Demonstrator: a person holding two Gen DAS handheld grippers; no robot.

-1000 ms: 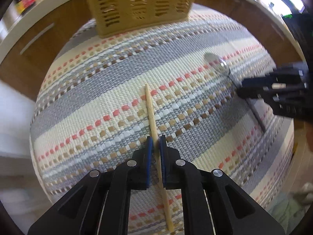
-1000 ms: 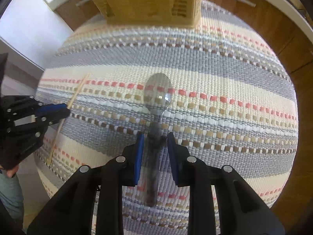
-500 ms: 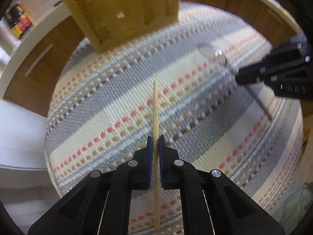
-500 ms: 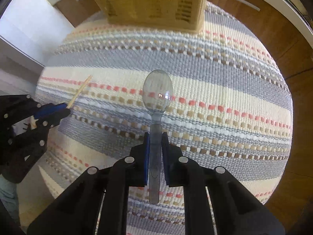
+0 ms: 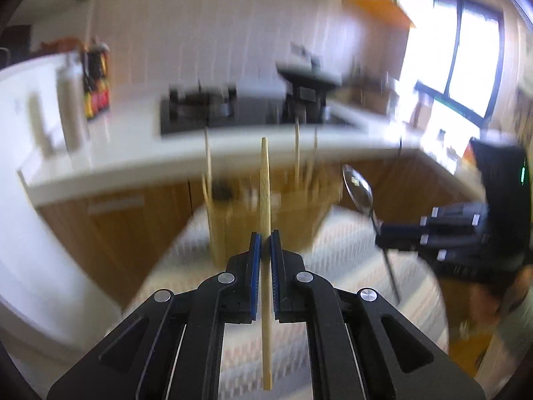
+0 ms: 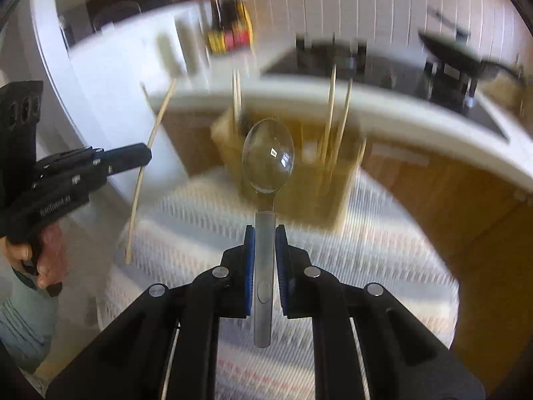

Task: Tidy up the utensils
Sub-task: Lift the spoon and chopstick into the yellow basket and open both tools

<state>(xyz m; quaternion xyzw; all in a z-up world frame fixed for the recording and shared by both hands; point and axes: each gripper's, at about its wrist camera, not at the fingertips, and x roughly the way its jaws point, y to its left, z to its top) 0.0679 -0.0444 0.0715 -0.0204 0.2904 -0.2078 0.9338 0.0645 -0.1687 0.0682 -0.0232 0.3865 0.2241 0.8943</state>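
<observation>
My left gripper [image 5: 263,238] is shut on a wooden chopstick [image 5: 265,180] and holds it upright in the air. It also shows at the left of the right wrist view [image 6: 143,160], chopstick [image 6: 160,113] tilted. My right gripper [image 6: 265,233] is shut on a metal spoon [image 6: 268,156], bowl up. It shows at the right of the left wrist view [image 5: 383,236] with the spoon [image 5: 358,190]. The yellow utensil basket [image 6: 299,186] stands ahead on the striped mat [image 6: 366,260], with several chopsticks [image 6: 333,113] upright in it. The basket [image 5: 293,213] is blurred in the left wrist view.
A white kitchen counter [image 5: 133,146] with a black stove [image 5: 200,110] runs behind the basket. Bottles [image 6: 230,30] stand at the counter's back. Wooden cabinet fronts [image 6: 449,200] lie below the counter. A bright window [image 5: 466,66] is at the right.
Both grippers have lifted off the mat and tilted up to level, carrying the chopstick and the spoon. The view now faces the basket and counter instead of down at the mat.
</observation>
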